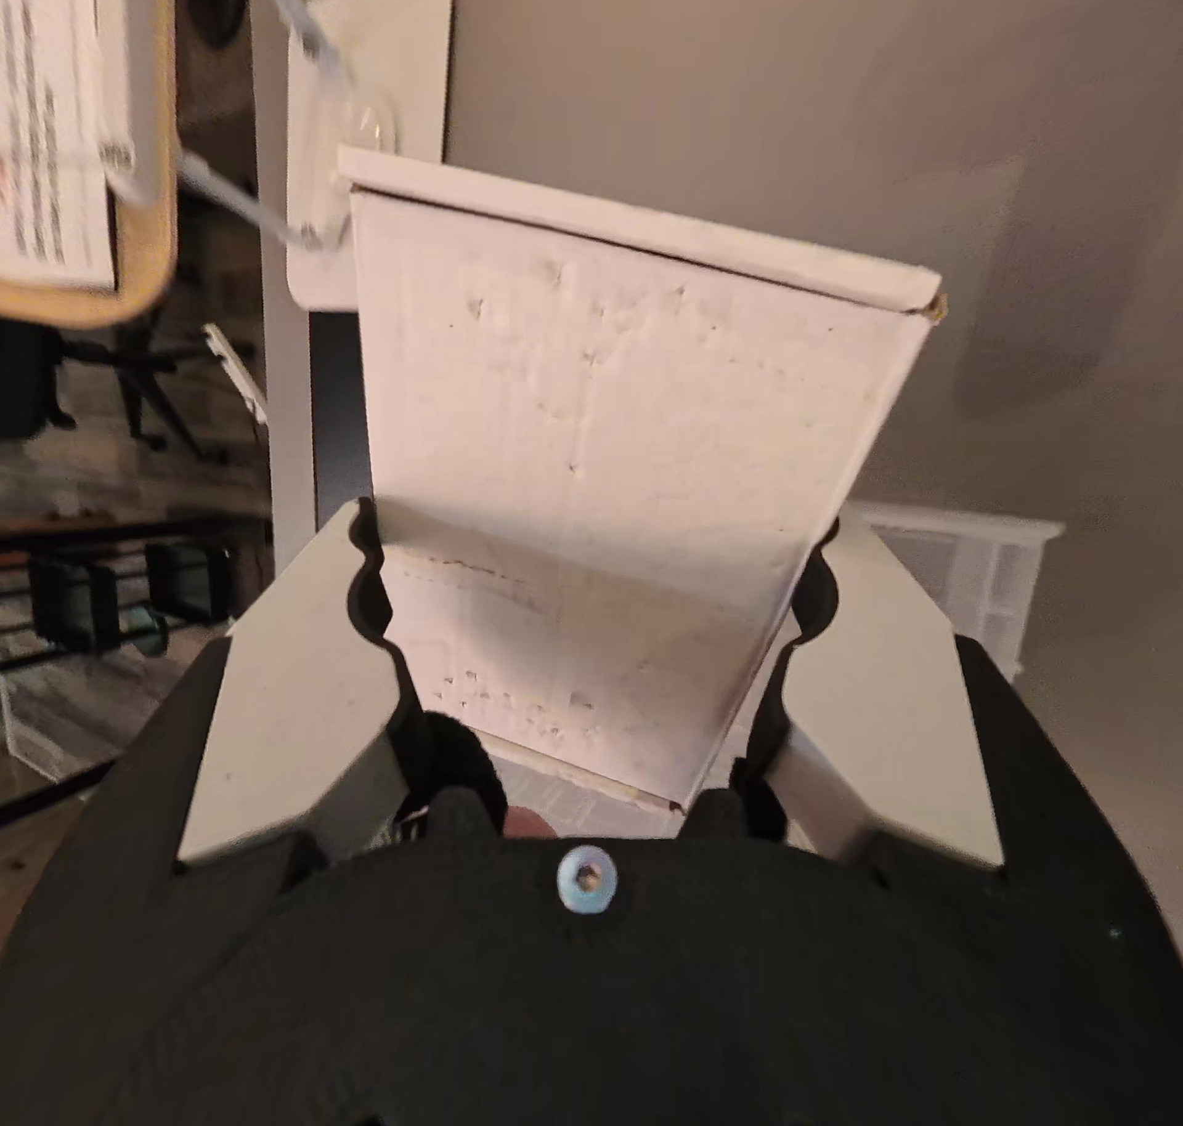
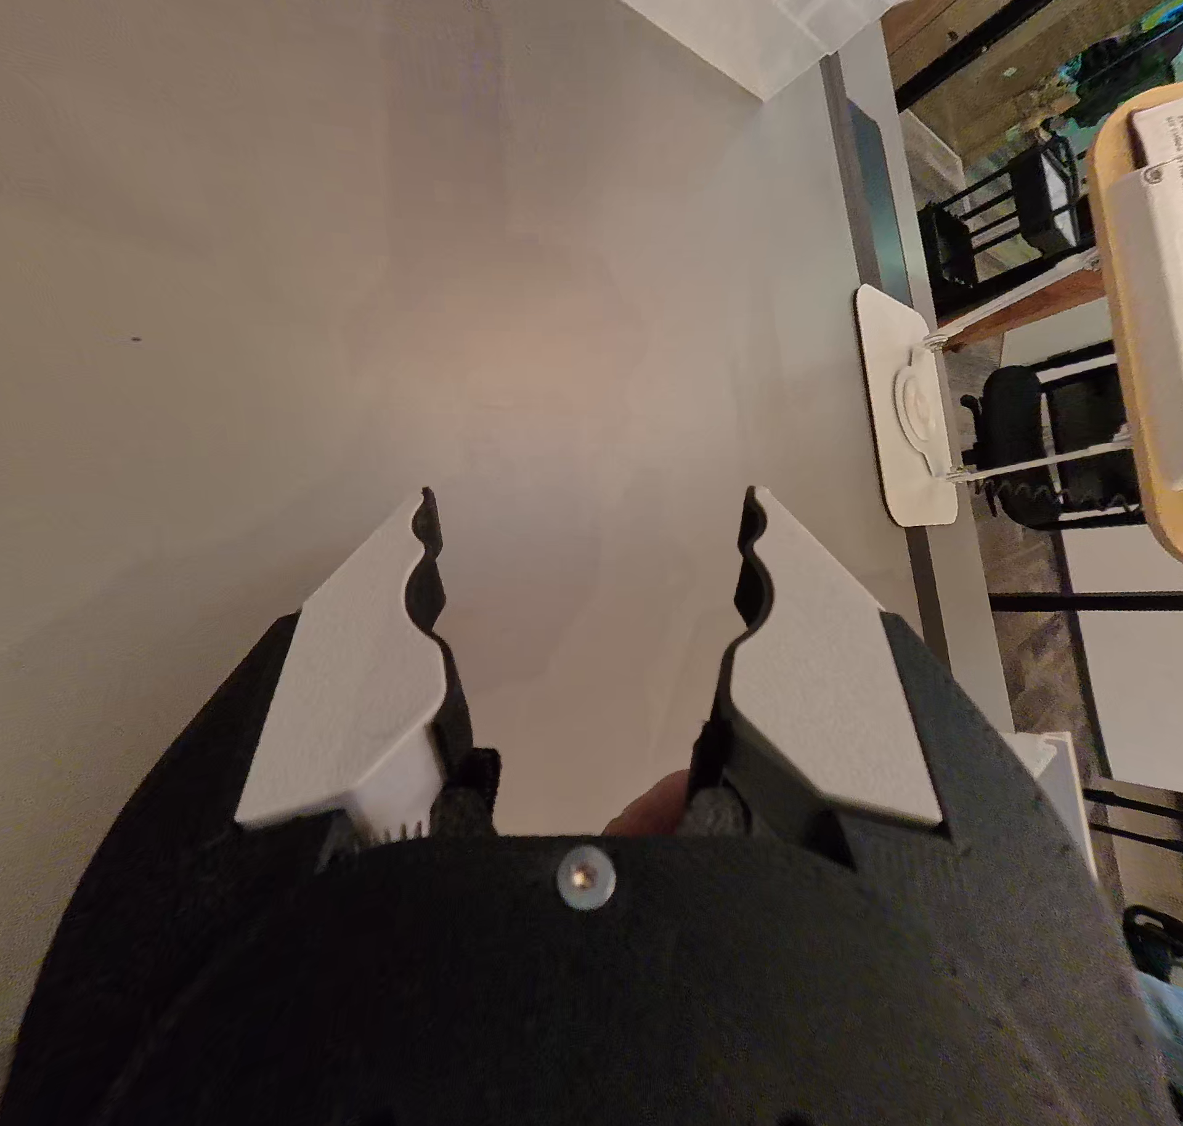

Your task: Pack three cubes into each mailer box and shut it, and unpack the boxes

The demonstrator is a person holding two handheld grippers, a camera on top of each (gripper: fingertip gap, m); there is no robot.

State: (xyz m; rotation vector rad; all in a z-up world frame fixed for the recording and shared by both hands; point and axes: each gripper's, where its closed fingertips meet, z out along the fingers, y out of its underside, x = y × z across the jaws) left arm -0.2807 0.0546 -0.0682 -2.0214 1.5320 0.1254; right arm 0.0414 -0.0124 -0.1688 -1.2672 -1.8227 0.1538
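A white mailer box was gripped between the fingers of the left tongs, which were closed against its two side walls. The box was held clear of the table, its long axis running straight ahead of the tongs and its lid edge at the far end; the lid was seen shut, so the contents could not be told. The right tongs were spread apart with nothing between the fingers, and only bare table was seen ahead of them. No cubes were shown in either view. The box was therefore judged to lie wholly with the left tongs, and any opening or setting down would be expected to turn on the free right tongs being brought to the lid end.

Beyond the left tongs, to the left of the box, a white pad with a clear stand was seen at the table's edge. A translucent plastic bin stood ahead and to the right of the right tongs. Past the table edge, dark chairs and a wood-patterned floor were made out.
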